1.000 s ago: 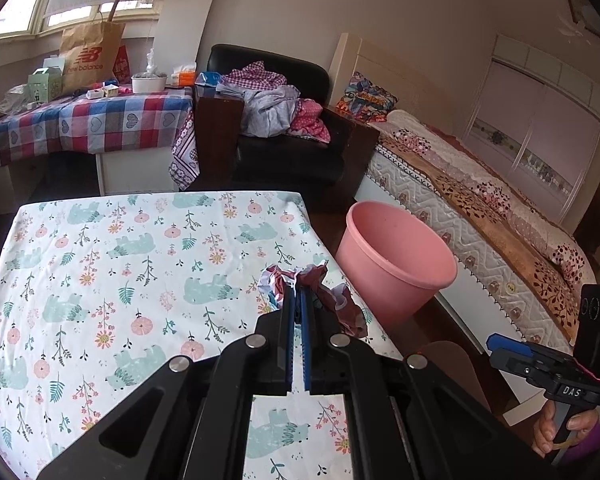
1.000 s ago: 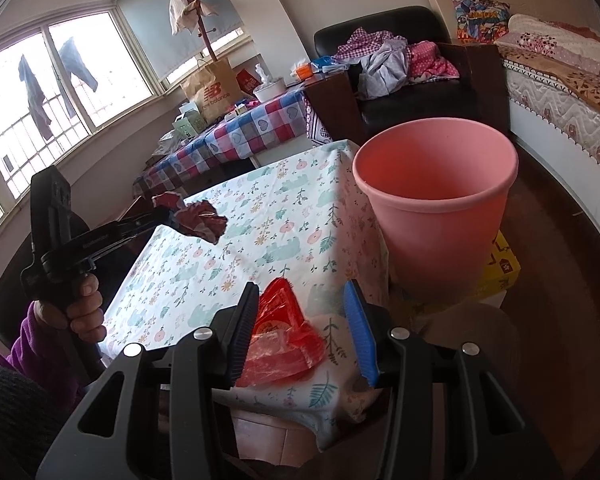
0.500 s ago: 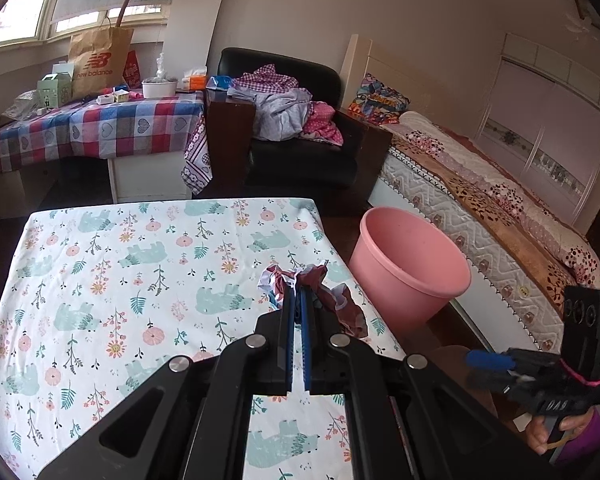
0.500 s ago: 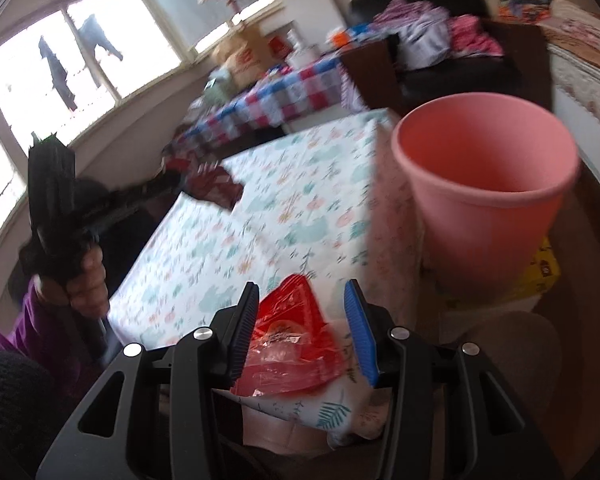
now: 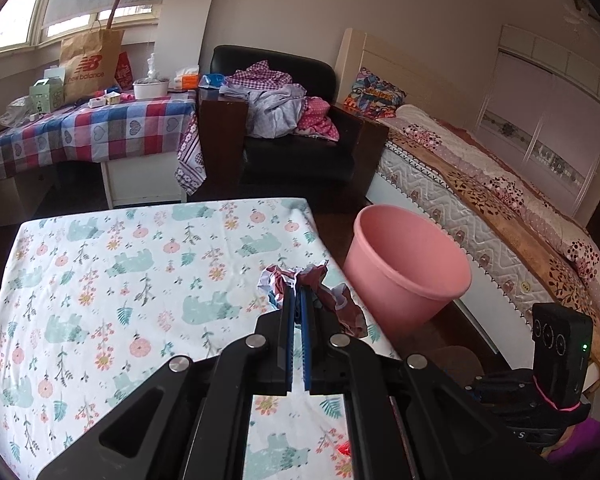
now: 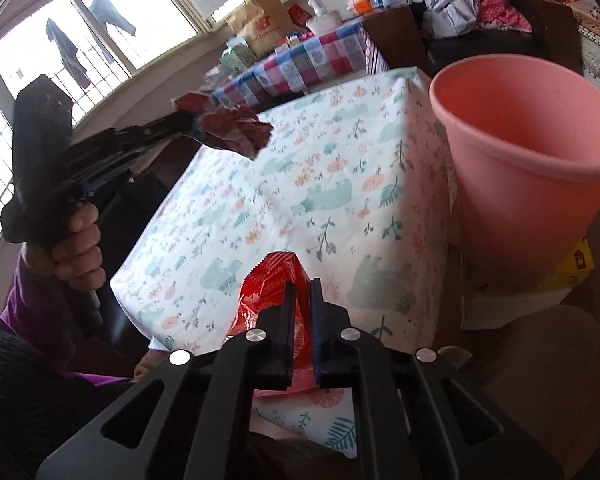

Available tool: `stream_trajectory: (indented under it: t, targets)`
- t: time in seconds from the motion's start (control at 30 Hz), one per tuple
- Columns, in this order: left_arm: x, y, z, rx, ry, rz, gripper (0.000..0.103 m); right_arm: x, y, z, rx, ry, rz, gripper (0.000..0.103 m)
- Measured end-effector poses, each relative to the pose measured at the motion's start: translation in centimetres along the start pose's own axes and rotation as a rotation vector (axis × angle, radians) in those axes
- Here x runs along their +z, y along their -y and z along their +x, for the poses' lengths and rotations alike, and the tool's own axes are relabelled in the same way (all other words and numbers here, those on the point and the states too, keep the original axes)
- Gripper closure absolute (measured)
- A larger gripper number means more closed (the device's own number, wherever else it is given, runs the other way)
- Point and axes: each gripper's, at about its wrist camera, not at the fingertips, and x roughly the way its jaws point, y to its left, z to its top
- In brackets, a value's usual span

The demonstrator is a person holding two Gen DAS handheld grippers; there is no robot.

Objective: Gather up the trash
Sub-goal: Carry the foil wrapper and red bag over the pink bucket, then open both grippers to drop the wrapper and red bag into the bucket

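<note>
Trash: two pieces, one in each of your grippers, both over the near right part of the table (image 5: 100, 280).
Red wrapper (image 6: 274, 284): a shiny red plastic packet at the table's near right corner, pinched between the fingers of your right gripper (image 6: 302, 292), which has closed down onto it.
Maroon wrapper (image 5: 328, 292): crumpled dark red and white paper, clamped by your left gripper (image 5: 298, 300), whose fingers are pressed together on it; in the right wrist view it hangs above the cloth, clear of the table.
Pink bin (image 5: 408, 276): stands on the floor just beside the table's right edge, mouth up; the part of its inside that you can see holds nothing.
Table: covered with a white cloth printed with bears and flowers.
Far table (image 5: 84, 128): checked cloth, crowded with a brown paper bag (image 5: 88, 66), boxes and a white bowl.
Armchair (image 5: 300, 140): black, far centre, heaped with clothes.
Bed (image 5: 500, 208): along the right, beyond the bin.
</note>
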Motion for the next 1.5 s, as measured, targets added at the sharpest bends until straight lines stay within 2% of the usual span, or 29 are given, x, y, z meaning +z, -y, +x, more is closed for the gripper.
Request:
stream_trajectory:
  t: [0.13,0.27,0.43,0.53,0.7,0.83,0.97,1.2,1.33,1.37,1.5]
  targets:
    - [1.1,1.5,0.7,-0.030,0.014,0.034,0.101,0.9,0.5,-2.0,0.016,0.081,0.023,0.096]
    - [2.6,3.7,1.8,-0.070,0.032,0.074,0.101,2.4,1.7,-4.6,-0.027,0.172,0.041,0.096]
    - [4.3,6.7,4.2,-0.130,0.057,0.110,0.101,4.7,4.0,-8.6,-0.238,0.309,0.051,0.096]
    - [4.9,8.3,6.6,-0.146,0.034,0.129,0.101,6.0,5.6,-9.8,-0.359,0.368,0.067,0.096]
    - [5.4,10.7,10.3,-0.168,0.002,0.152,0.101,7.8,8.0,-9.4,-0.524,0.412,0.063,0.096]
    - [5.2,11.7,12.9,-0.166,-0.029,0.162,0.101,8.6,9.6,-8.0,-0.607,0.398,0.060,0.096]
    - [4.8,12.0,15.1,-0.160,-0.064,0.155,0.101,9.0,10.9,-6.9,-0.643,0.390,0.071,0.096]
    - [4.4,12.3,17.6,-0.145,-0.088,0.160,0.101,9.9,11.4,-5.4,-0.655,0.398,0.077,0.096]
    - [4.2,12.5,18.6,-0.139,-0.096,0.161,0.101,10.5,11.7,-5.1,-0.656,0.366,0.096,0.094]
    - [4.2,12.6,18.8,-0.139,-0.098,0.161,0.100,10.6,11.8,-5.1,-0.653,0.357,0.103,0.092]
    - [4.4,13.1,19.3,-0.131,-0.103,0.156,0.099,10.3,11.8,-5.8,-0.648,0.368,0.114,0.066]
